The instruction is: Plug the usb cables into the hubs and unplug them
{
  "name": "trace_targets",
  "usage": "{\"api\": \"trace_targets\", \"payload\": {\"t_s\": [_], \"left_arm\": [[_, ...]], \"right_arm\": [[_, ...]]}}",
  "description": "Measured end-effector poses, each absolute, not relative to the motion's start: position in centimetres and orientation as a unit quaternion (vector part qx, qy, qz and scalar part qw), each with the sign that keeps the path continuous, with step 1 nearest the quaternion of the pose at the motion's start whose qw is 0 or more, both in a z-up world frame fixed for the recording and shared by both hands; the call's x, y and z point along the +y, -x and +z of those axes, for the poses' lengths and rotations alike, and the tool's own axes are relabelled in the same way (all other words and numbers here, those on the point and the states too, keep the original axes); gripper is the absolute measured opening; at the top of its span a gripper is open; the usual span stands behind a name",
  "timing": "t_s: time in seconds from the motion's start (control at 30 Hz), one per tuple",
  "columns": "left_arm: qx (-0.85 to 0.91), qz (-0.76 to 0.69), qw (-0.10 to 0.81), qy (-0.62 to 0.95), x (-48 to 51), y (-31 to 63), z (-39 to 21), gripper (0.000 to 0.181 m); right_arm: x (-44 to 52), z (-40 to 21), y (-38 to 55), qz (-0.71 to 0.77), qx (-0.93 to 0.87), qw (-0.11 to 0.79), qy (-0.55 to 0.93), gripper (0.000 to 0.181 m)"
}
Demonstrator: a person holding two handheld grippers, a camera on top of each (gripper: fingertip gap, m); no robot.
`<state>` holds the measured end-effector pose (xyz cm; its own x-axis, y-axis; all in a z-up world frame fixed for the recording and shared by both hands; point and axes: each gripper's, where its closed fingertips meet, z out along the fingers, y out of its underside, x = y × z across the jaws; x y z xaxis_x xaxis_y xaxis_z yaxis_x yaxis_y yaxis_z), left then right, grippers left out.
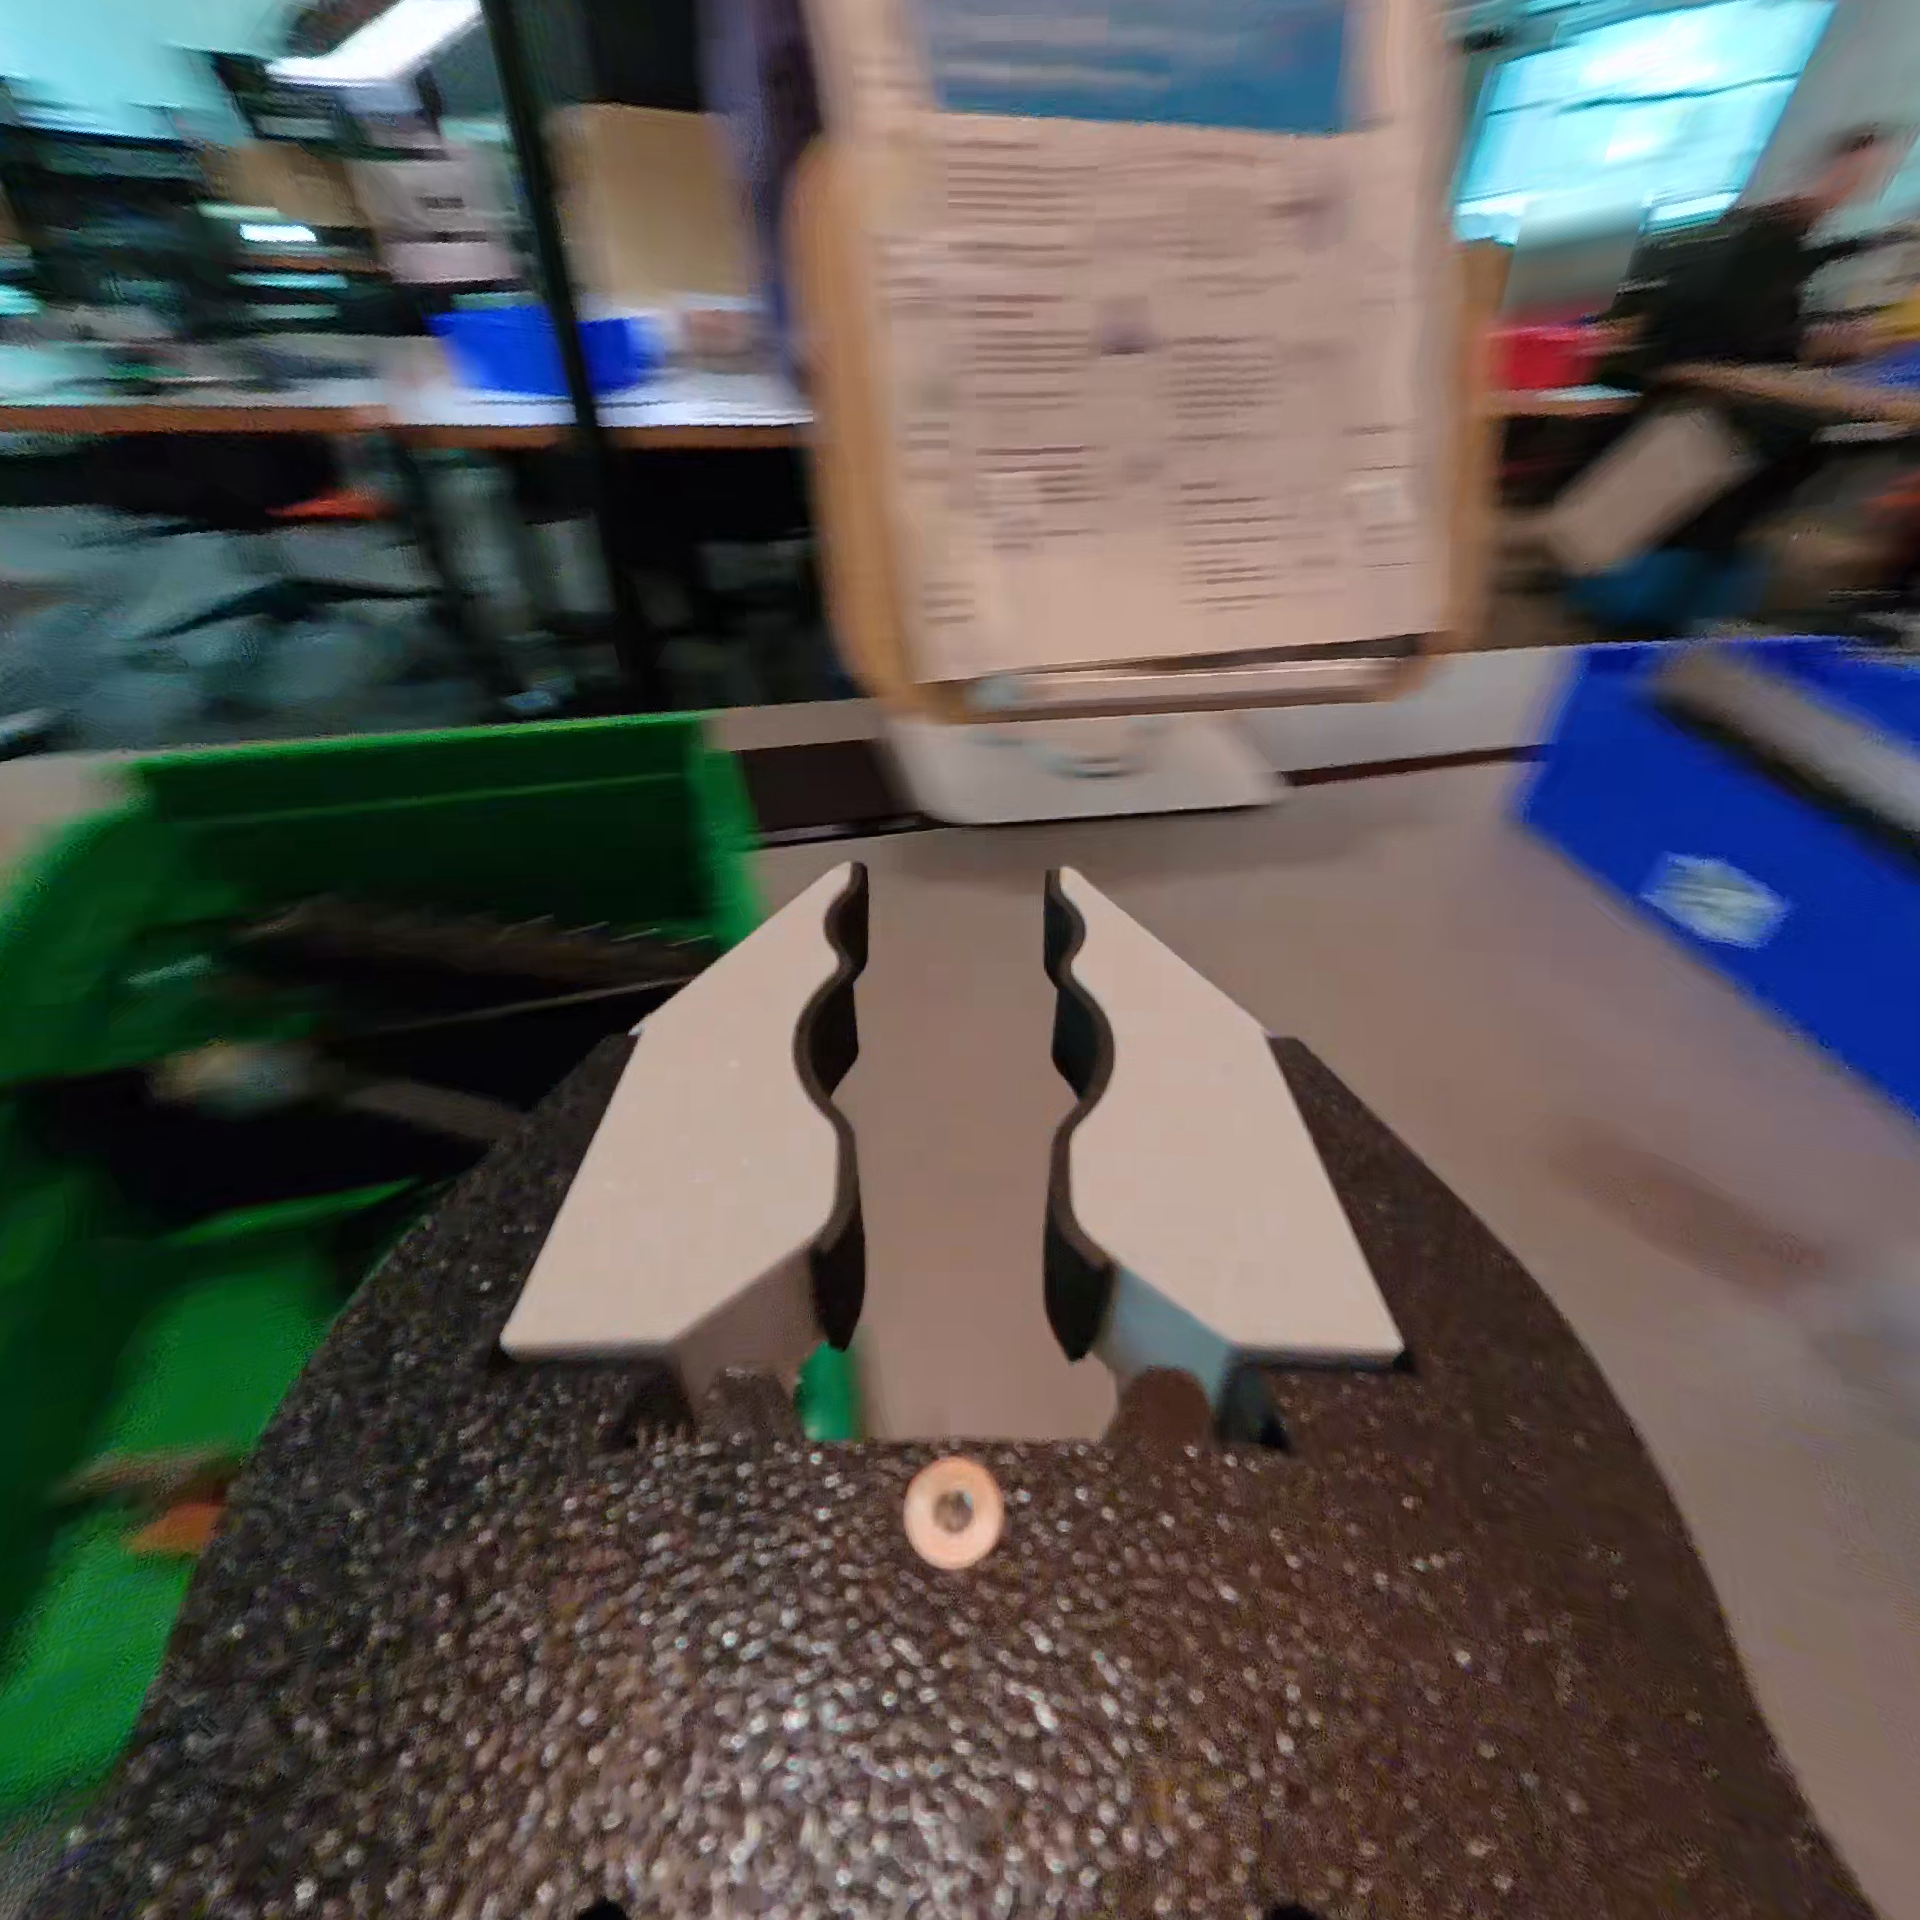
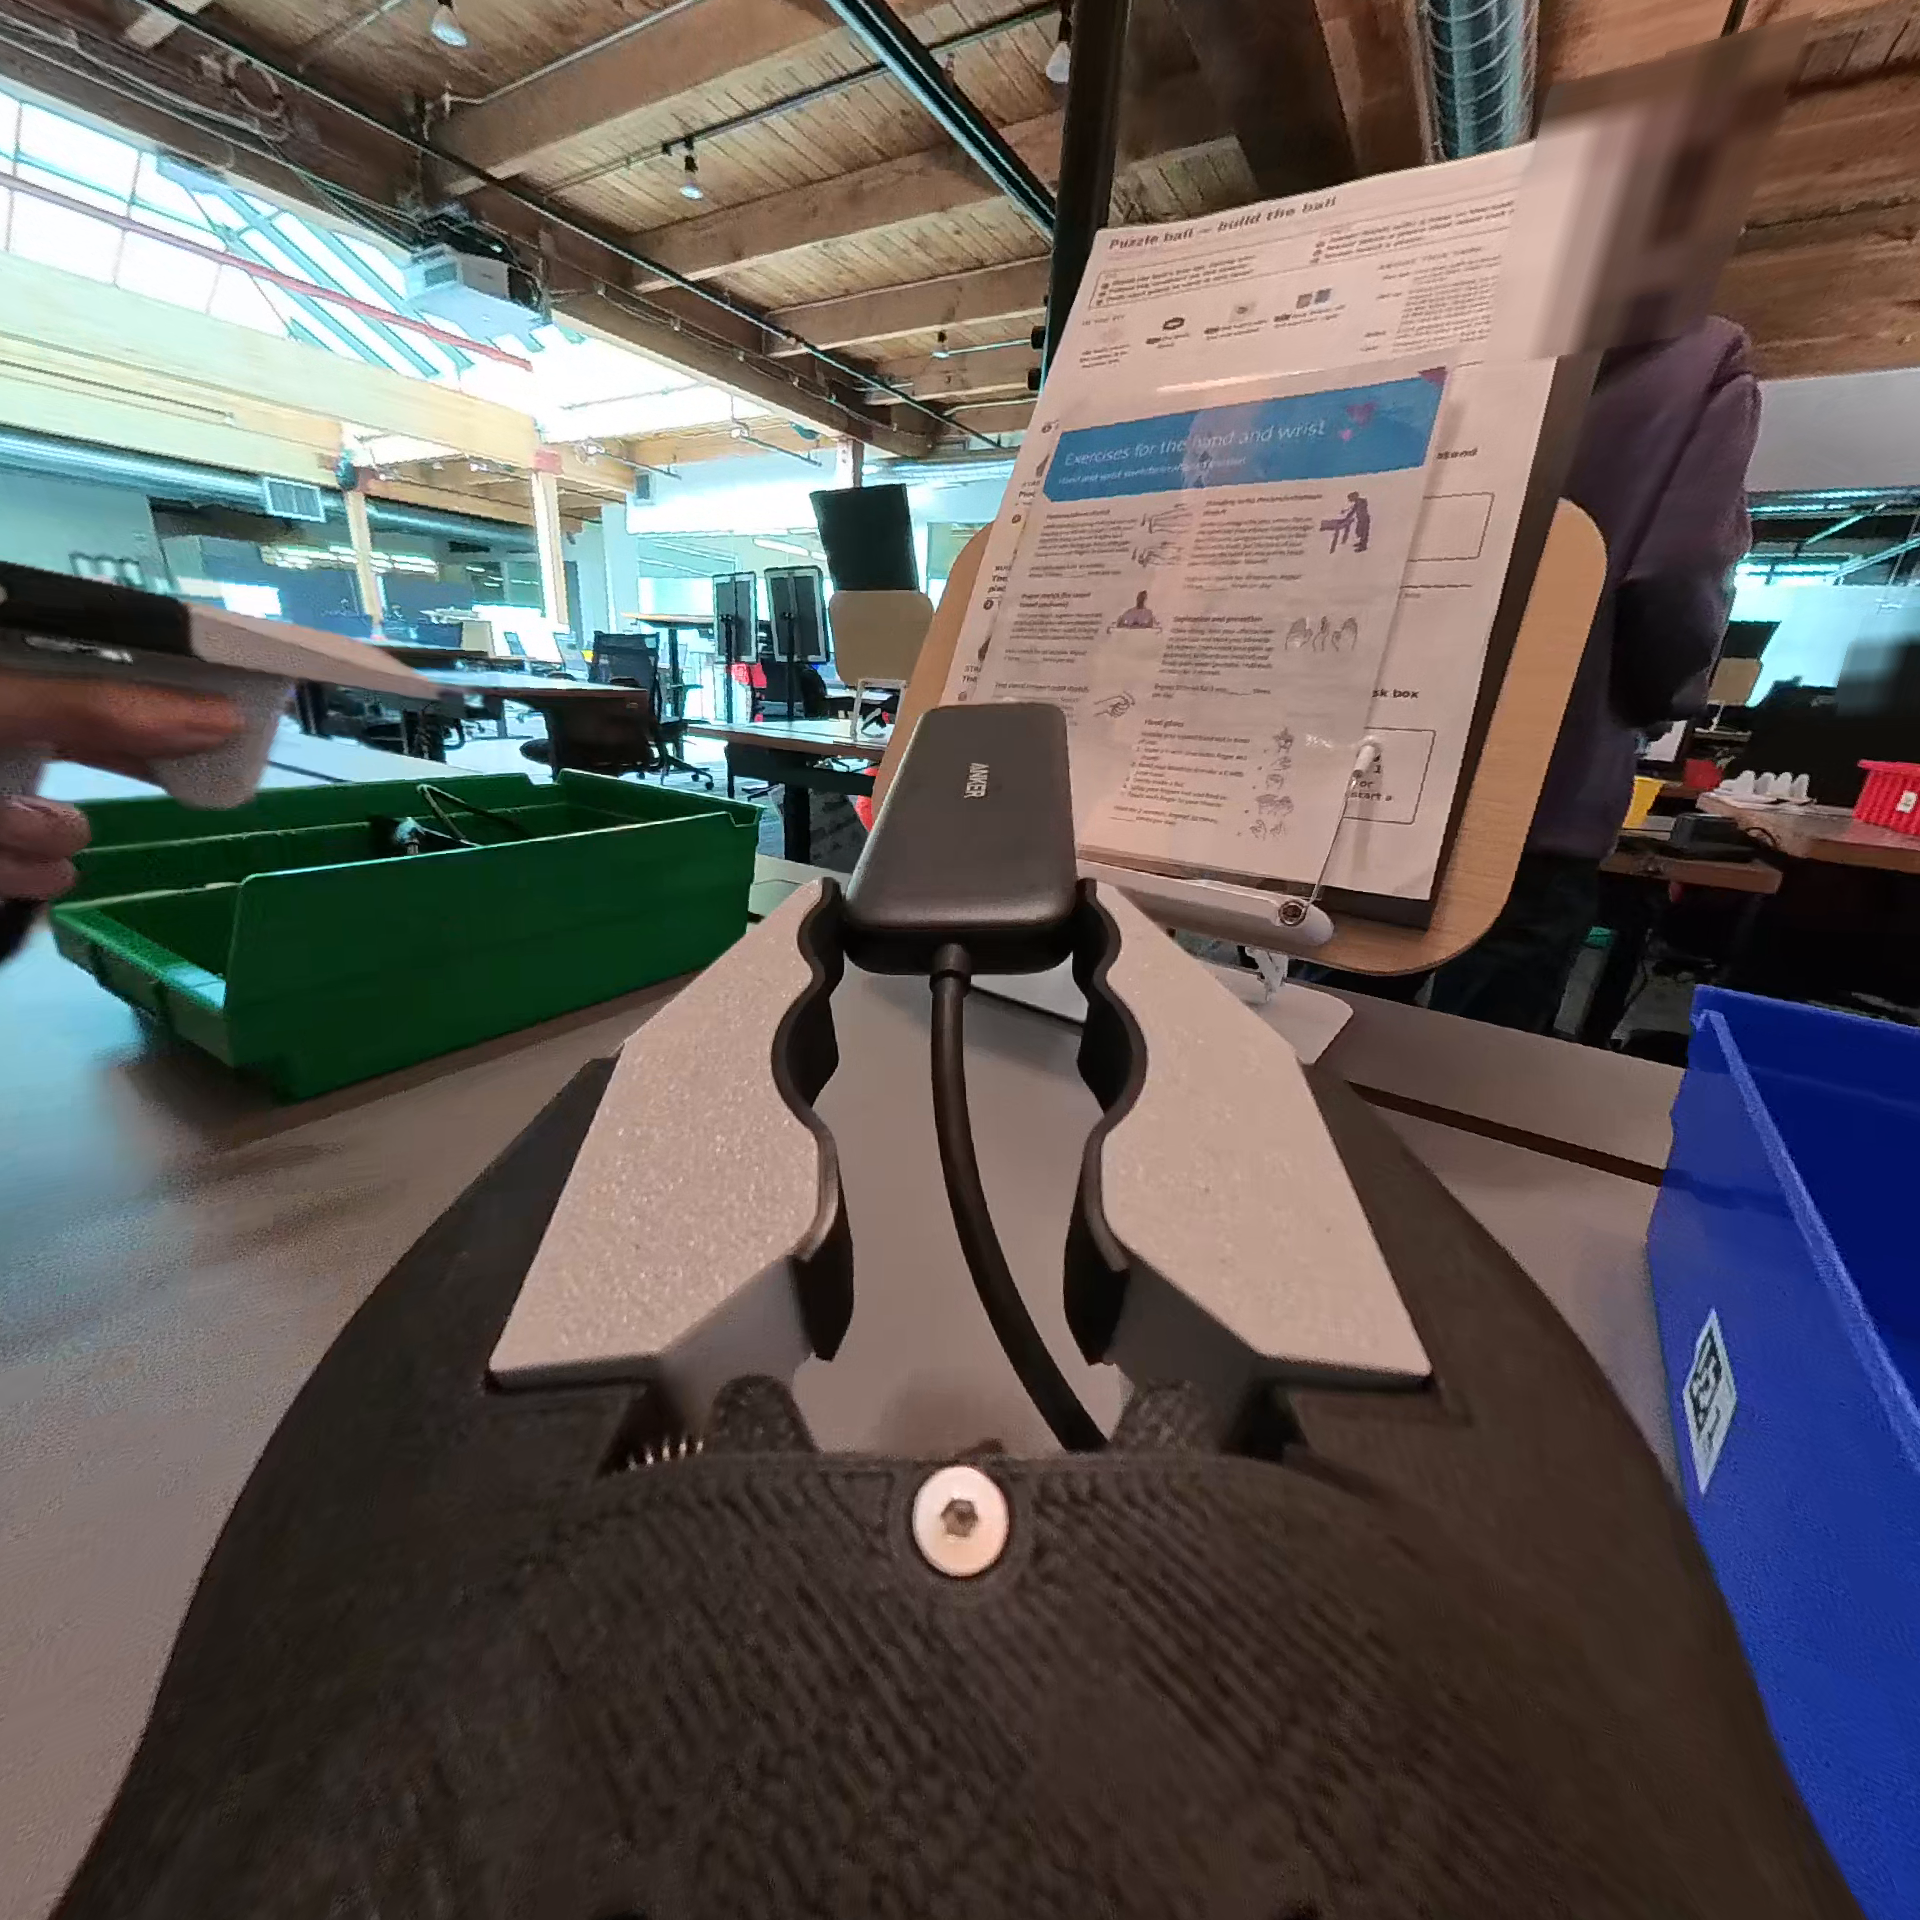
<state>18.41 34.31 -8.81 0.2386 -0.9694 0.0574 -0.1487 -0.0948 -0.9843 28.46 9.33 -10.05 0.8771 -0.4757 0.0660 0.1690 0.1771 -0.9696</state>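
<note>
1. Right gripper (image 2: 961,914): clamped on the black USB hub (image 2: 961,821), its cable (image 2: 971,1174) trailing back between the fingers.
2. Left gripper (image 1: 956,894): parted, empty, beside the green bin (image 1: 436,821).
3. Risk: the tip-only grip may let the hub pivot under insertion force.

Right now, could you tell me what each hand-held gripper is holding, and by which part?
The right hand-held gripper clamps the dark USB hub at its cable end. The left hand-held gripper is open and empty.
</note>
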Motion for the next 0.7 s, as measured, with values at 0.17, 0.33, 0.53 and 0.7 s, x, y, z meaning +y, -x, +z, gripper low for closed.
{"api": "trace_targets", "payload": {"t_s": [0.17, 0.33, 0.53, 0.7], "left_arm": [[0.382, -0.338, 0.413, 0.754, 44.7, -15.0, -15.2, 0.062], [0.318, -0.374, 0.337, 0.803, 48.0, -15.7, -19.0, 0.083], [0.336, -0.378, 0.312, 0.804, 48.0, -17.2, -19.7, 0.057], [0.359, -0.379, 0.323, 0.79, 47.6, -17.6, -19.5, 0.023]], "right_arm": [[9.9, -10.7, -28.4, -0.206, 0.123, 0.749, 0.618, 0.044], [9.9, -10.5, -28.2, -0.209, 0.12, 0.751, 0.614, 0.044], [10.1, -10.6, -28.1, -0.197, 0.121, 0.753, 0.616, 0.044], [10.4, -11.1, -28.2, -0.194, 0.121, 0.748, 0.623, 0.044]]}}
